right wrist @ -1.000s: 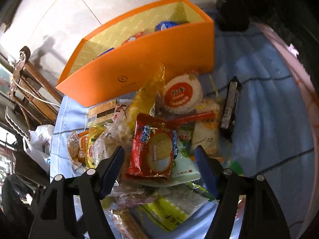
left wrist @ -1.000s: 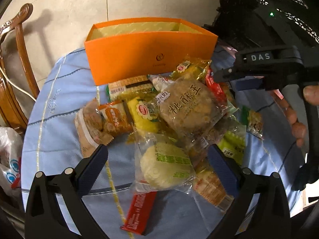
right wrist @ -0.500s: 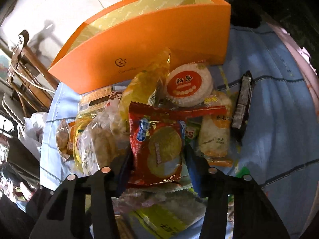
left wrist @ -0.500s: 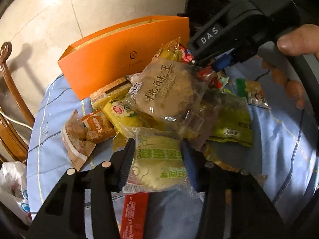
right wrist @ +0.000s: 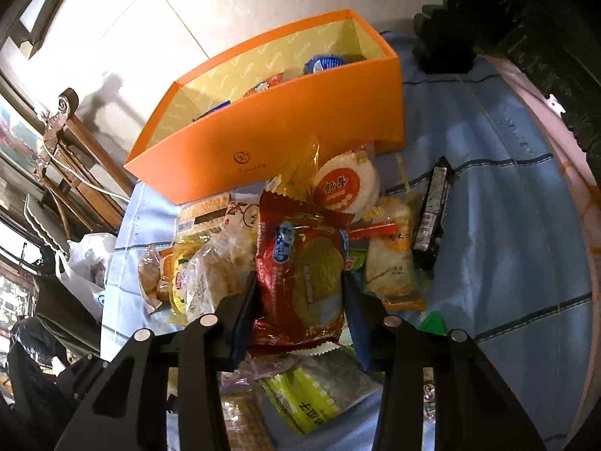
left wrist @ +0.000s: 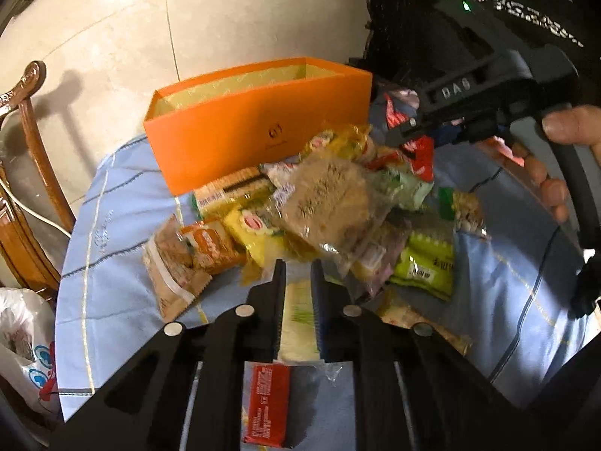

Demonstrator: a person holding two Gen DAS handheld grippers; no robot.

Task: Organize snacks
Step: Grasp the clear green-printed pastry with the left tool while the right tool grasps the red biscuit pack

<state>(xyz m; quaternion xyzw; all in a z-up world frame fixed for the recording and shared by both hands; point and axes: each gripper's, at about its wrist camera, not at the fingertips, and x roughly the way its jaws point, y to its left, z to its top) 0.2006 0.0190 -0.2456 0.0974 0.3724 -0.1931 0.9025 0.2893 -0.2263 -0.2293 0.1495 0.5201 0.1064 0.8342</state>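
Far left, a carved wooden chair (left wrist: 28,158) stands off the table edge, a white plastic bag (left wrist: 22,342) below it. My left gripper (left wrist: 297,274) has its jaws pinched close on a pale green-and-white snack pack (left wrist: 296,319), which shows only as a narrow strip between the fingers; its clear wrapper tail sticks out toward me. Just under that, a red bar (left wrist: 267,402) lies flat on the blue striped tablecloth (left wrist: 112,248). Ahead sits the snack pile (left wrist: 311,218): an orange-labelled packet at its left edge, yellow packs, a big brown round pastry in clear film on top, lime-green packs to the right. The pile is blurred, labels unreadable. Behind it, touching the nearest packets, stands the orange box (left wrist: 259,127), open at the top, yellow lining showing. Right of the box, from the left camera, my right hand (left wrist: 556,158) grips the other tool's handle. From the right wrist view, my right gripper (right wrist: 298,282) is clamped on a red foil pack (right wrist: 300,270) with a round biscuit pictured on it, fingers pressing both side edges; the pack stands up over the pile. Blue and red wrappers already lie inside the box. Right of the pile, a dark bar (right wrist: 432,210) lies alone on the cloth, slightly apart from the other packets.
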